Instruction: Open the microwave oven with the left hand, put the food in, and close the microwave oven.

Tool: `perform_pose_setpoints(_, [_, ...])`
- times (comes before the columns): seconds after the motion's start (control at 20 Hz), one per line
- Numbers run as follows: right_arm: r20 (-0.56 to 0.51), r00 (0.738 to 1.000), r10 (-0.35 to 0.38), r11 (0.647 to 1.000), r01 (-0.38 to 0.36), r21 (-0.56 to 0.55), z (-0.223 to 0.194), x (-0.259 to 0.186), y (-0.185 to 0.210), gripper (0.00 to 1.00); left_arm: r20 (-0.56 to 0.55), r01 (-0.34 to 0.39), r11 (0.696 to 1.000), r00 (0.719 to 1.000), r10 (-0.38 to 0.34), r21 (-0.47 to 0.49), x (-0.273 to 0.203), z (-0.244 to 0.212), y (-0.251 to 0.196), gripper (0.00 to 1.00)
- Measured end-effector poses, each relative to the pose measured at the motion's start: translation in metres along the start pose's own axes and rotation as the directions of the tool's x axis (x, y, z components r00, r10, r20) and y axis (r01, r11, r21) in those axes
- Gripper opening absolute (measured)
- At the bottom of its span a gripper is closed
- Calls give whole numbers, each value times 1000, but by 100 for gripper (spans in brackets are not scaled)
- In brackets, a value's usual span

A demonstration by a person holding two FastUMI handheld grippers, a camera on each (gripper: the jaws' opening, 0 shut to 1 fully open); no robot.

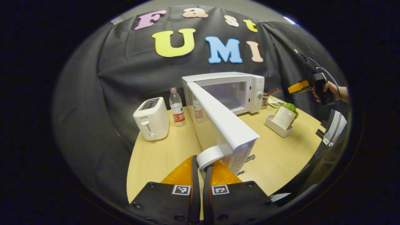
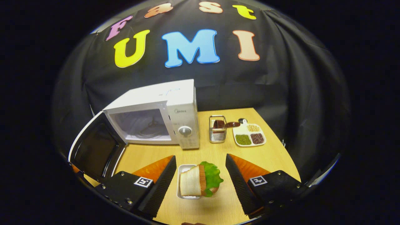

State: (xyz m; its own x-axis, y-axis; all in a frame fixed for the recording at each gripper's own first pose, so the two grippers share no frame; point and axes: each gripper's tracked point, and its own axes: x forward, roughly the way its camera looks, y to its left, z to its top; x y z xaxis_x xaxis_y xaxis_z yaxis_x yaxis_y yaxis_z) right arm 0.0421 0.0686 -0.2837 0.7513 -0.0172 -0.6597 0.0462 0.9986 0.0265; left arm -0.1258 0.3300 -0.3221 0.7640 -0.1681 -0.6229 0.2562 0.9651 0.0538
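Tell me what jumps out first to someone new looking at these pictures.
The white microwave at the back of the table with its door swung wide open, the left tool shut on the handle. Nearer, the sandwich in its small tray sits between the right tool's spread fingers.

A black cloth wall [image 2: 281,93] hung in folds behind a light wooden worktop [image 2: 218,200], which stood close against it.
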Motion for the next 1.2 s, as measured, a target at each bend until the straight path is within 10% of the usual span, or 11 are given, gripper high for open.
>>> perform_pose_setpoints(0.4, [-235,964,124,971,-69,230,-74,43,-9,99,19,-67,996,998,68,-54,-32,-6,29,22])
perform_pose_setpoints(0.6, [-276,947,162,954,-80,288,-89,56,-5,98,180,-174,968,962,206,-180,-85,68,48,22])
perform_pose_setpoints(0.9, [-290,932,218,919,-96,383,-98,67,6,98,411,-171,955,873,261,-242,-111,200,28,98])
perform_pose_setpoints(1.1, [-304,910,281,879,-117,462,-104,63,16,76,466,-130,967,857,220,-219,-94,243,-7,95])
perform_pose_setpoints(1.15, [-298,905,304,868,-134,478,-102,58,20,48,467,-126,967,857,218,-220,-89,246,-12,94])
perform_pose_setpoints(1.2, [-287,909,302,871,-141,471,-101,55,19,47,471,-119,968,856,213,-222,-84,250,-16,96])
